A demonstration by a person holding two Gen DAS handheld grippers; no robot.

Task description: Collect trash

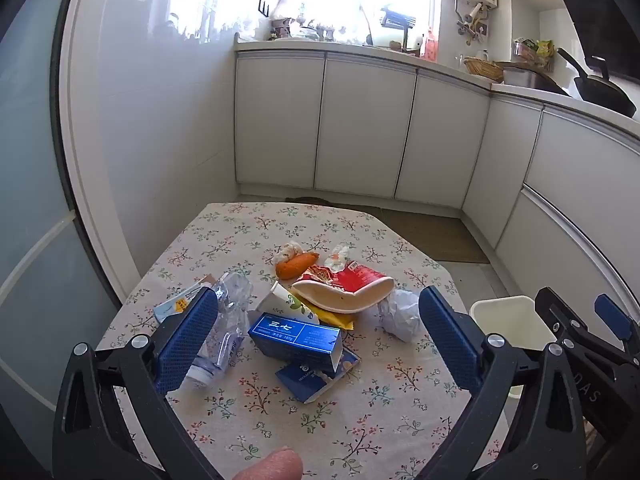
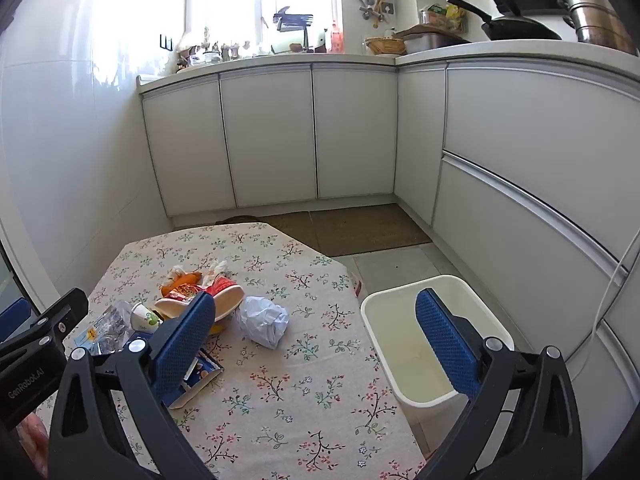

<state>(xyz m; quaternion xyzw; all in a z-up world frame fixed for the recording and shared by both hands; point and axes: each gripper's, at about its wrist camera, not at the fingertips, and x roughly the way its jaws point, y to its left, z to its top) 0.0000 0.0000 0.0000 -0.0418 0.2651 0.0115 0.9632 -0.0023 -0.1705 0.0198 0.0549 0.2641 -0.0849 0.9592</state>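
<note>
1. The left wrist view is set low above the floral-clothed table (image 1: 280,420), angled downward toward the white cabinets (image 1: 360,128); the trash pile (image 1: 312,312) is seen close.
2. The right wrist view is placed further right, over the white bin (image 2: 436,344); table, pile and cabinets are shared.

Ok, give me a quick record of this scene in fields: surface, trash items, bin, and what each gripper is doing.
surface: table with floral cloth
trash: blue box, crushed clear bottle, paper cup, red noodle bowl, crumpled white paper, orange wrapper
bin: white bin, beside the table's right edge, nothing visible inside
left gripper: open, holding nothing
right gripper: open, holding nothing
</note>
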